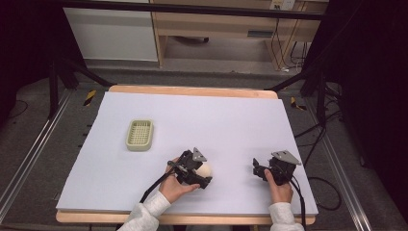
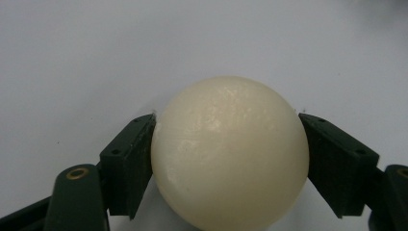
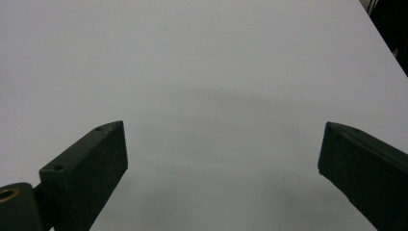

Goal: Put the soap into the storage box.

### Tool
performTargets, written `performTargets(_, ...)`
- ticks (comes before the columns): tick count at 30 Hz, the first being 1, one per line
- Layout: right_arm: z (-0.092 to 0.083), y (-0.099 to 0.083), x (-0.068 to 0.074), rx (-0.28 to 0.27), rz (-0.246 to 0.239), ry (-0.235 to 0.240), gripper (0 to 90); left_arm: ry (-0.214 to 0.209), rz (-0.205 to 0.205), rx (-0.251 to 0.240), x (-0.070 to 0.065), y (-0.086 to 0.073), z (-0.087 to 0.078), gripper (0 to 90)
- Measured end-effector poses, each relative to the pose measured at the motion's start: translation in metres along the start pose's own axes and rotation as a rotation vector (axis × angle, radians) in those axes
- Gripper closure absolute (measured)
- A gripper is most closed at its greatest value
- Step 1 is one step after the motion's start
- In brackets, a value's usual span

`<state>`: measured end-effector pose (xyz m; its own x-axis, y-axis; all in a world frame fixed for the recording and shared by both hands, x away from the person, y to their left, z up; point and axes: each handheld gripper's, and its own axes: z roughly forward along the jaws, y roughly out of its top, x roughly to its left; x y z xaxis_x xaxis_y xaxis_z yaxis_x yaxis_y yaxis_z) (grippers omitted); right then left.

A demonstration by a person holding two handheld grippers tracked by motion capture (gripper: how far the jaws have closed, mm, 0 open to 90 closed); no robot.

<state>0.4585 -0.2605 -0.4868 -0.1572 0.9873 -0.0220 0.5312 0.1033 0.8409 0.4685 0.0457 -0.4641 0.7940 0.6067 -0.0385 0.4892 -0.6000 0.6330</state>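
High view is showing a pale green slotted tray [image 1: 140, 134] lying on the white table [image 1: 202, 115], and everything else is sitting to the right of that tray and nearer the person. Just right of it and closer to the table's near edge, the left gripper [image 1: 204, 174] is lying low with its jaws closing on a cream ball [image 1: 206, 170]; further right of the tray, well apart from the ball, the right gripper [image 1: 257, 169] is resting on bare table in the person's right hand [image 1: 279, 188]. Left gripper view is giving what the overhead camera is missing: both pads are pressing the ball at its widest line, one on each side, and the ball is sitting on the table. Its surface is looking smooth, faintly glossy and hard, so it is probably going to be light, stiff and inclined to slip or roll; gripping across the middle, as the jaws are doing, seems the safest hold, since a grip higher or lower would likely squeeze it out. Right gripper view is showing its own jaws standing wide apart with nothing but table between them.
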Motion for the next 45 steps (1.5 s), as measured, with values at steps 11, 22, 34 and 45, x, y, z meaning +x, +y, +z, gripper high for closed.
performTargets(11,0.000,0.000,0.000,0.002,0.003,0.004,3.7,0.007,-0.003,-0.004,-0.001,0.001,0.000,24.1)
performTargets(22,0.000,0.000,0.000,0.002,0.003,0.004,3.7,0.001,-0.003,-0.013,-0.001,0.001,-0.005,24.3)
performTargets(34,0.000,0.000,0.000,0.003,0.003,0.004,3.8,0.011,0.002,-0.030,0.003,0.001,-0.021,24.4)
performTargets(45,0.000,0.000,0.000,0.001,-0.003,-0.001,3.8,0.019,0.001,-0.046,0.009,-0.002,-0.037,24.4)
